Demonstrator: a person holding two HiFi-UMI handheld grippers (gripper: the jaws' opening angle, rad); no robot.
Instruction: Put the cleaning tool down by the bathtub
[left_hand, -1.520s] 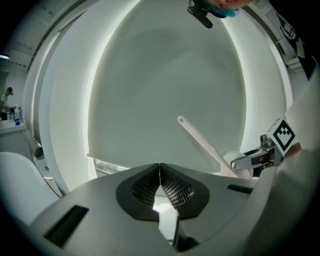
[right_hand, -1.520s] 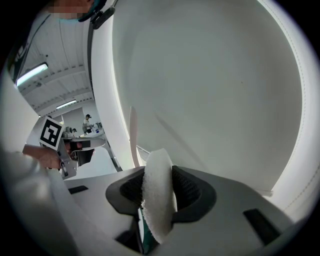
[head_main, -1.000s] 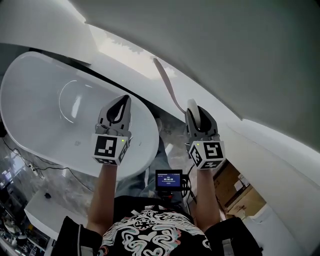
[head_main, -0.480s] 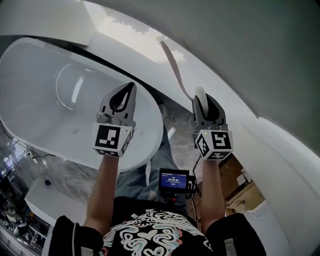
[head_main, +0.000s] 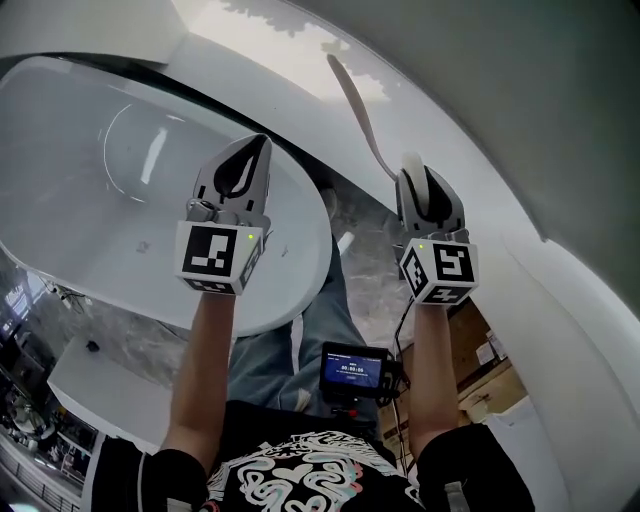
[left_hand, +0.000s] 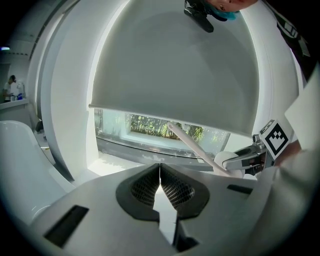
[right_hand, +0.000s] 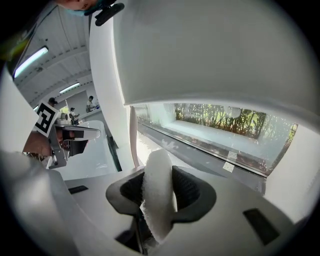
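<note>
Although the task called for a put-down, the pale, long-handled cleaning tool (head_main: 357, 112) was found off the ground, clamped in the right gripper (head_main: 416, 172). That gripper's jaws stood part-way apart and pressed on the tool's white fleecy pad (right_hand: 158, 195), which filled the gap between them. The slim handle (left_hand: 192, 145) ran up and away from the gripper toward the window. The left gripper (head_main: 258, 148) carried nothing, its jaws closed tip to tip, and hung over the near end of the white oval bathtub (head_main: 295, 285). The right gripper hung beside that end, above the strip of grey marbled floor (head_main: 368, 262) between bathtub and curved white wall. So far as the views showed, no part of the tool touched floor, bathtub or wall.

Assessment: the step in hand was the carry to the put-down place; the put-down itself was not yet done. The next move would call for bringing the right gripper down to the floor just beside the bathtub, settling the tool there, and only then parting the jaws. The long handle would need watching against the wall and the bathtub's rim.
</note>
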